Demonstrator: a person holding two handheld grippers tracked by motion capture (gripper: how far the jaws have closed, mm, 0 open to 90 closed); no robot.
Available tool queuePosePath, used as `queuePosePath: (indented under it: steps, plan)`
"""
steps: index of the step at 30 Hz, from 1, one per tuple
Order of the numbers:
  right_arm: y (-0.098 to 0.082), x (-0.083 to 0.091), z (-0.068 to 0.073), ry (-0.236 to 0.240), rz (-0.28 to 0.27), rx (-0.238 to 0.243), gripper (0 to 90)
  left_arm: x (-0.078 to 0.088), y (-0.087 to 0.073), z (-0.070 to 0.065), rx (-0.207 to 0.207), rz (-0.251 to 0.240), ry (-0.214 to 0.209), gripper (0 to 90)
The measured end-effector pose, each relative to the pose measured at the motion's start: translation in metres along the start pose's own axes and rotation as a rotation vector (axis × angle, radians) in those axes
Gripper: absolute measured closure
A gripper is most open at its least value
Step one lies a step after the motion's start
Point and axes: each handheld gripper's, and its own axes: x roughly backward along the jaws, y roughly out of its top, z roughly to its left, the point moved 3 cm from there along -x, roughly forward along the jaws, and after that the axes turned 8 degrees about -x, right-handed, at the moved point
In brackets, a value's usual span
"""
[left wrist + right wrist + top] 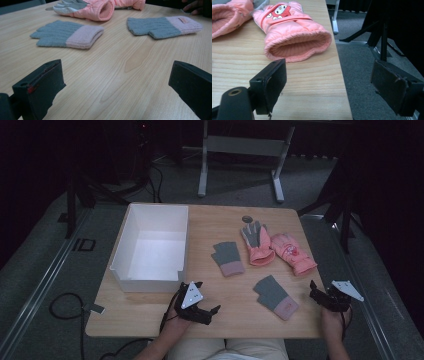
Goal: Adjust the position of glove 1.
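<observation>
Both grippers wait at the near edge with jaws wide open and empty, the left gripper point(205, 304) facing the grey gloves point(227, 258), the right gripper point(320, 296) near the pink gloves point(292, 253), ready to load the white box point(131, 245) at far left.

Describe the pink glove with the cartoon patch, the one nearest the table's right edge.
The pink glove is puffy and quilted, like a padded winter glove, with a white cartoon patch on red on its back and a strap across the wrist. It lies flat, back up, by the table's right edge, its ribbed-lined cuff gaping towards the right gripper. Its fingers lie close against the second pink glove. The open jaws are short of the cuff.
</observation>
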Motion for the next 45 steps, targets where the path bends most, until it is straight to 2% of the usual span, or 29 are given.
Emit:
queuePosePath:
  steps: [3,5,8,10,11,14,17,19,21,22,23,25,30,33,36,41,42,45]
  plan:
    - [0.000,0.000,0.000,-0.001,0.001,-0.002,13.6,0.000,0.000,-0.003,-0.022,0.002,0.022,0.0]
    - [0.000,0.000,0.001,-0.006,0.002,0.001,13.6,0.000,0.000,-0.003,-0.026,0.003,0.023,0.0]
    - [0.000,-0.001,0.002,-0.023,0.016,0.017,13.8,0.000,0.000,-0.002,-0.011,0.005,0.031,0.0]
    - [0.000,-0.002,0.002,-0.025,0.019,0.019,13.8,0.000,0.000,-0.002,-0.014,0.007,0.035,0.0]
    - [0.000,-0.002,0.003,-0.026,0.021,0.024,13.8,0.000,0.001,-0.004,-0.030,0.004,0.033,0.0]
    - [0.000,-0.004,0.004,-0.040,0.043,0.038,13.9,0.000,0.001,-0.007,-0.065,0.001,0.038,0.0]
    - [-0.001,-0.006,0.006,-0.041,0.084,0.055,13.8,0.001,0.001,-0.007,-0.066,0.000,0.036,0.0]
    - [-0.002,-0.007,0.007,-0.048,0.092,0.069,13.8,0.001,0.001,-0.008,-0.070,-0.005,0.039,0.0]
    - [-0.002,-0.007,0.008,-0.035,0.108,0.068,13.3,0.001,0.001,-0.009,-0.083,-0.003,0.042,0.0]
    - [-0.002,-0.008,0.007,-0.032,0.118,0.060,13.2,0.001,0.001,-0.009,-0.081,-0.002,0.042,0.0]
    - [-0.002,-0.008,0.007,-0.011,0.152,0.034,13.1,0.001,0.001,-0.008,-0.075,-0.003,0.040,0.0]
    - [0.000,-0.006,0.009,0.007,0.164,0.027,13.1,0.001,0.001,-0.007,-0.062,-0.004,0.034,0.0]
    - [0.011,0.002,0.015,0.037,0.164,0.013,13.0,0.001,0.001,-0.007,-0.066,-0.005,0.033,0.0]
    - [0.019,0.007,0.016,0.030,0.164,-0.003,13.1,0.001,0.001,-0.006,-0.059,-0.005,0.031,0.0]
    - [0.029,0.012,0.016,0.048,0.168,-0.033,13.1,0.001,0.001,-0.006,-0.053,-0.005,0.031,0.0]
    - [0.045,0.016,0.023,0.057,0.175,-0.003,13.1,0.001,0.001,-0.006,-0.052,-0.005,0.031,0.0]
    - [0.057,0.020,0.027,0.065,0.162,0.011,13.0,0.001,0.001,-0.006,-0.052,-0.005,0.031,0.0]
    - [0.072,0.024,0.033,0.080,0.148,0.031,12.7,0.001,0.001,-0.006,-0.052,-0.005,0.032,0.0]
